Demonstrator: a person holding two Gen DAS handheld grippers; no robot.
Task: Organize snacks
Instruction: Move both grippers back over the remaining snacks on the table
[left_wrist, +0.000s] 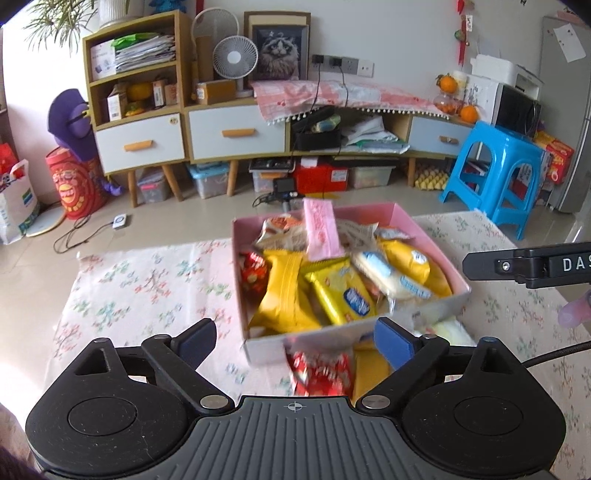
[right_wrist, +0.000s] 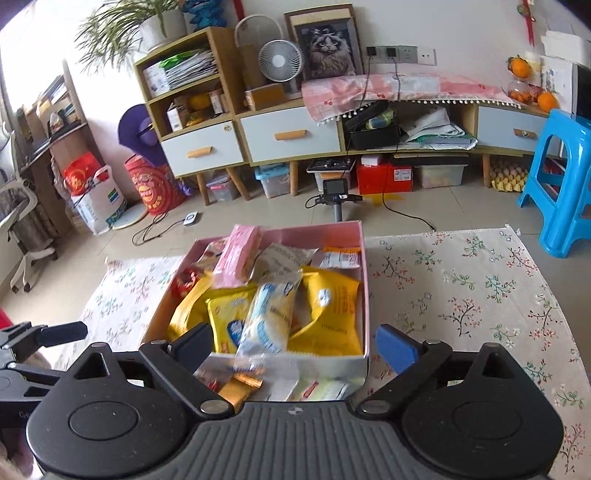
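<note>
Loose snack packets (left_wrist: 321, 373) lie between the spread, empty left gripper (left_wrist: 295, 343); right gripper (right_wrist: 295, 341) likewise wide

Bright daylight floods in from the left; fisheye-bent edges, nearest snacks motion-blurred.

Pink box (right_wrist: 364, 295) packed with yellow snack packets (right_wrist: 328, 314), a pale blue-and-white packet (right_wrist: 267, 317) and a pink packet (right_wrist: 240, 256). White desk cloth (right_wrist: 461, 295) patterned with small red, green and dark floral sprigs. Bright blue plastic stool (left_wrist: 495, 173) beyond.
</note>
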